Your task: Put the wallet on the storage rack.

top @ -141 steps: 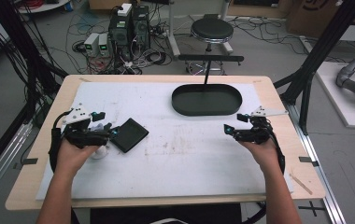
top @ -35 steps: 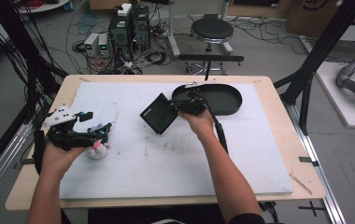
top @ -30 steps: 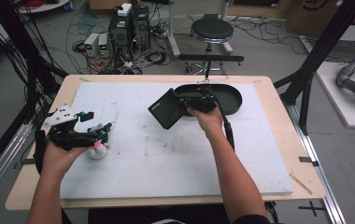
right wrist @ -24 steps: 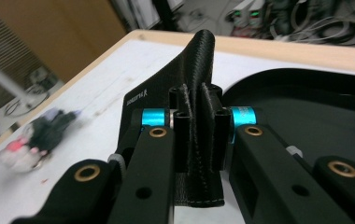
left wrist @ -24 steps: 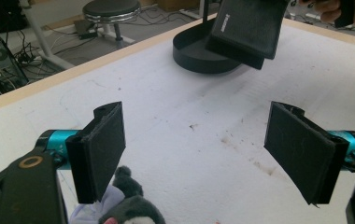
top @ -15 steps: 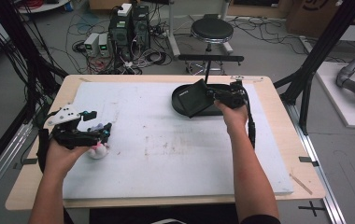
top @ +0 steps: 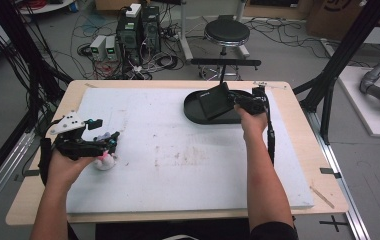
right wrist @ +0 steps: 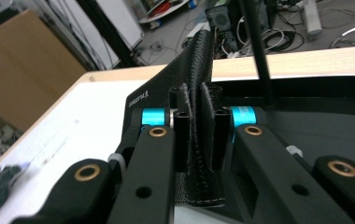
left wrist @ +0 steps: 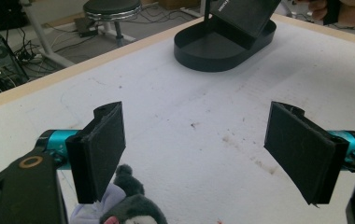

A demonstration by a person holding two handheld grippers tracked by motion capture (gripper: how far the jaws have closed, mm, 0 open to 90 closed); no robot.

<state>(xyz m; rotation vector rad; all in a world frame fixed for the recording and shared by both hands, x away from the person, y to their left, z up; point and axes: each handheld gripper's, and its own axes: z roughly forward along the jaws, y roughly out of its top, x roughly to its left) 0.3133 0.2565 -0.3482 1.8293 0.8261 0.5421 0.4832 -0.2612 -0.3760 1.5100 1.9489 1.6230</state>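
Observation:
My right gripper (top: pixel 238 103) is shut on a flat black pouch (top: pixel 215 100) and holds it tilted over the black oval tray (top: pixel 192 108) at the table's far right. In the right gripper view the pouch (right wrist: pixel 199 74) stands edge-on, pinched between the jaws of that gripper (right wrist: pixel 196 122). My left gripper (top: pixel 109 143) hovers at the table's left with its jaws wide open. A small plush toy (top: pixel 105 161) lies just under it. In the left gripper view the toy (left wrist: pixel 126 205) sits below the left pad of the gripper (left wrist: pixel 202 158), not between the pads.
A white mat (top: pixel 178 150) covers most of the wooden table (top: pixel 303 165). In the left gripper view the tray (left wrist: pixel 213 51) and the pouch (left wrist: pixel 245 14) show far ahead. A stool (top: pixel 224 32), computers and cables lie on the floor beyond the far edge.
My right gripper picked the pouch up from the left of the mat and carried it right and away, until it hangs over the tray. The left gripper stayed near the plush toy.

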